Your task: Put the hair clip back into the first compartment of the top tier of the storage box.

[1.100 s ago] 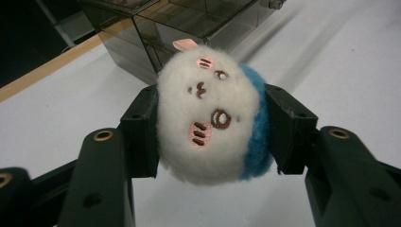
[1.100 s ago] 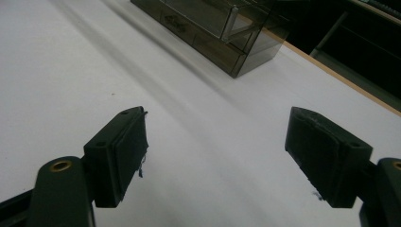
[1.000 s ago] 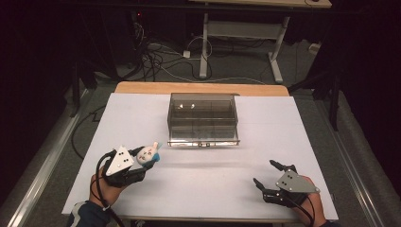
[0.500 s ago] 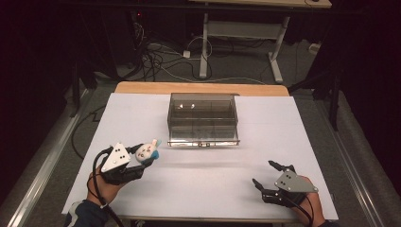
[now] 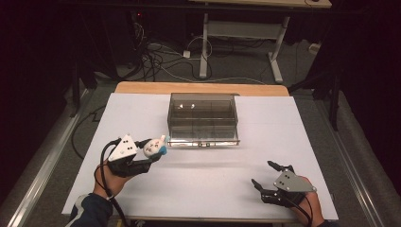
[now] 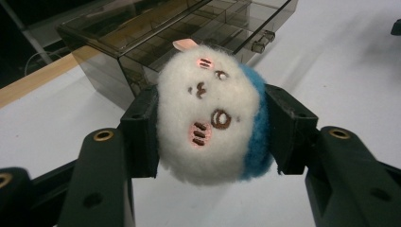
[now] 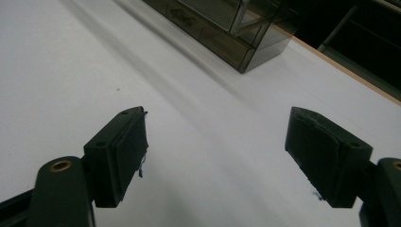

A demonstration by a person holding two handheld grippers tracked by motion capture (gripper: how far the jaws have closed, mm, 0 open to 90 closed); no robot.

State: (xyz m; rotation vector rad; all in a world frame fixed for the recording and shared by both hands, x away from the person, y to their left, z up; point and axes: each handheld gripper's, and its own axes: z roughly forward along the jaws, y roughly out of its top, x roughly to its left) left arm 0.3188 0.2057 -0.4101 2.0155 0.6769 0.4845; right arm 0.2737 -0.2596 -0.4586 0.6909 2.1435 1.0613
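Observation:
A round white plush toy (image 5: 152, 146) (image 6: 210, 113) with a stitched face, a pink ear and a blue back is clamped between the jaws of my left gripper (image 5: 150, 152) (image 6: 210, 130), held above the white table left of the box's front. A smoky clear plastic box (image 5: 202, 118) (image 6: 156, 38) (image 7: 227, 28) with compartments stands at the middle back; a drawer or flap (image 5: 203, 141) juts from its front. My right gripper (image 5: 265, 175) (image 7: 215, 156) hovers near the front right with its jaws wide apart and nothing between them.
The white table top (image 5: 213, 175) ends in a wooden strip (image 5: 198, 87) at the back. Behind it are cables (image 5: 156, 56) on the floor and a desk frame (image 5: 241, 33). Dark rails run along both sides.
My left gripper has carried the plush toy slightly forward and right toward the box. The right gripper has barely moved.

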